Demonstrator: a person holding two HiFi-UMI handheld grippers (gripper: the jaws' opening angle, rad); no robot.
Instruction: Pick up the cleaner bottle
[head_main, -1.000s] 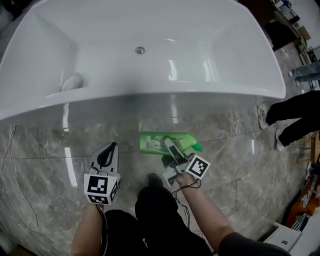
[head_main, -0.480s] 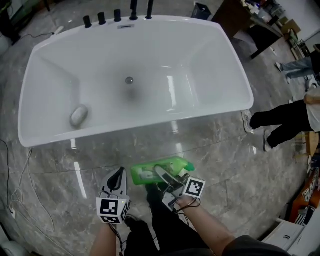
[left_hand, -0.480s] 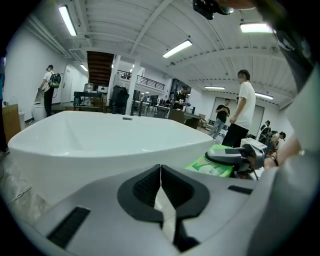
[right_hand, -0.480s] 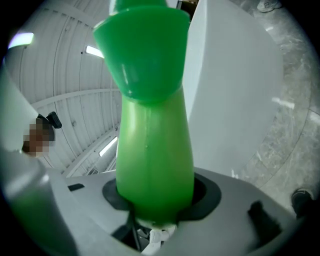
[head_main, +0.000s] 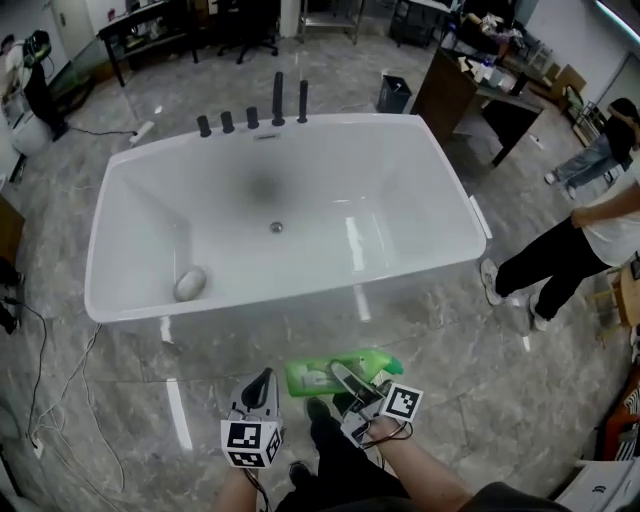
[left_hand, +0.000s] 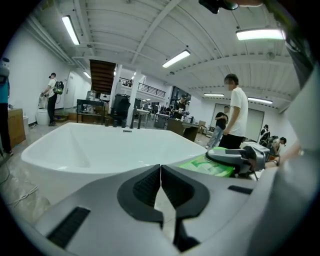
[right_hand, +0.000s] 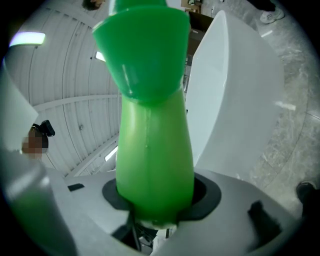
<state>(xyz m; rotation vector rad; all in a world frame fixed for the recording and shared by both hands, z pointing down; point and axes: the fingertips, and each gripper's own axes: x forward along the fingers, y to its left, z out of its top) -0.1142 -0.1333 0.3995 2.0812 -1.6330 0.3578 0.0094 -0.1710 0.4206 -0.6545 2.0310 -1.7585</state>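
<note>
The green cleaner bottle lies sideways in the air, its green cap pointing right, with a white label on its side. My right gripper is shut on the bottle's body; in the right gripper view the bottle fills the space between the dark pads. My left gripper hangs just left of the bottle, jaws shut with nothing between them. From the left gripper view the bottle and the right gripper appear at the right.
A large white bathtub stands ahead on the grey marble floor, with black taps at its far rim and a grey rounded object inside at left. A person stands at the right. Cables lie at left.
Both grippers have risen off the floor, the right one lifting the green bottle with it. The tub now looks smaller and farther below.
</note>
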